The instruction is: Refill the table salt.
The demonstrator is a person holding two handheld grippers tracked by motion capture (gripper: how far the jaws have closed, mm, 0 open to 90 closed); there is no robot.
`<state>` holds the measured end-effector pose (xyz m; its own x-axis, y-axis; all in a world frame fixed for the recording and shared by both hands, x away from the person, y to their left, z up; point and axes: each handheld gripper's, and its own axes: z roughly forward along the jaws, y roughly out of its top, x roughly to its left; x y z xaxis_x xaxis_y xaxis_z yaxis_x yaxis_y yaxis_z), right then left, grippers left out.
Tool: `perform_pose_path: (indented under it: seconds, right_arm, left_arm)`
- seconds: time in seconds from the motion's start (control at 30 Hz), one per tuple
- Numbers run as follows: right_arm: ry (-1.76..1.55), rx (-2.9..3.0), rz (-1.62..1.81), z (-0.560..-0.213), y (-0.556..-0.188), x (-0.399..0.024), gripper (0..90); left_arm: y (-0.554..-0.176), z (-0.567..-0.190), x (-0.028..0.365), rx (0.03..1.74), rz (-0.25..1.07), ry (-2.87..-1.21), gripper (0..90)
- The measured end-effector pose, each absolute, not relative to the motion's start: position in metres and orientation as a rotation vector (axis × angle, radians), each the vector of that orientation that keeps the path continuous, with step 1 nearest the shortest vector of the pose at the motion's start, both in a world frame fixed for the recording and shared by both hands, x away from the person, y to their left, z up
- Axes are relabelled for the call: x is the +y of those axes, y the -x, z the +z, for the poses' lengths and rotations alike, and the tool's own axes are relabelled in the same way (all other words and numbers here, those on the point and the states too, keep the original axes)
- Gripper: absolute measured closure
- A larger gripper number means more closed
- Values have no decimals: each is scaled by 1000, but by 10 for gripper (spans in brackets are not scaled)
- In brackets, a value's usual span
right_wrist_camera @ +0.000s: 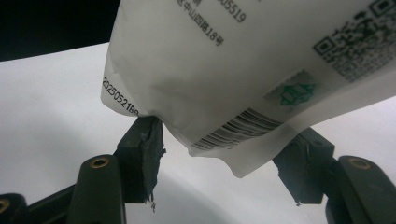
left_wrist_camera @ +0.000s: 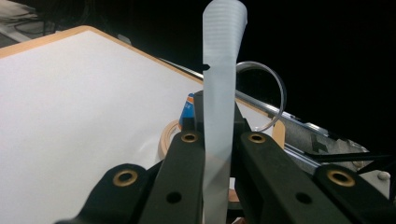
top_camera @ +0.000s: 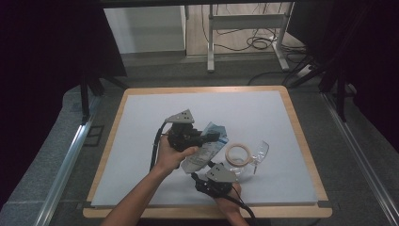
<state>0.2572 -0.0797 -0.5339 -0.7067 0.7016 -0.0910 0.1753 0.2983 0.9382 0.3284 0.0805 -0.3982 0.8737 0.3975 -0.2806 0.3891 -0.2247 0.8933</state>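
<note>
Left gripper (top_camera: 207,137) fingers clamped on pouch (top_camera: 203,151) edge; right gripper (right_wrist_camera: 224,154) fingers apart under it, corner risked slipping past.

Pouch (right_wrist_camera: 243,70): white, black printed text, black barcode and QR code, small green emblem; high view shows a blue patch on its far end, left gripper view a blue-orange corner. Sealed edge strip (left_wrist_camera: 219,84) is pale translucent white with fine ribbing. Tape ring (top_camera: 238,154): tan/beige, right of the pouch. Plastic bag (top_camera: 258,155): clear, glossy, just right of the ring. Table mat (top_camera: 141,155): pale grey-white, light wood border. Left gripper (top_camera: 200,136): black, grey three-cornered plate, brass-coloured rivets. Right gripper (top_camera: 200,173): same black/grey; pads dark grey, frayed edges.
</note>
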Motion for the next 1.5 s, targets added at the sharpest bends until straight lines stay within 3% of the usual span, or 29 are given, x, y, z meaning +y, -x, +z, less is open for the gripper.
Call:
perform_pose_path:
  seconds: [1.5]
  right_arm:
    - [-829, 2063, 1406, -535, -257, -80, 381]
  left_arm:
    - [-332, -402, 53, 581, 5, -1899, 900]
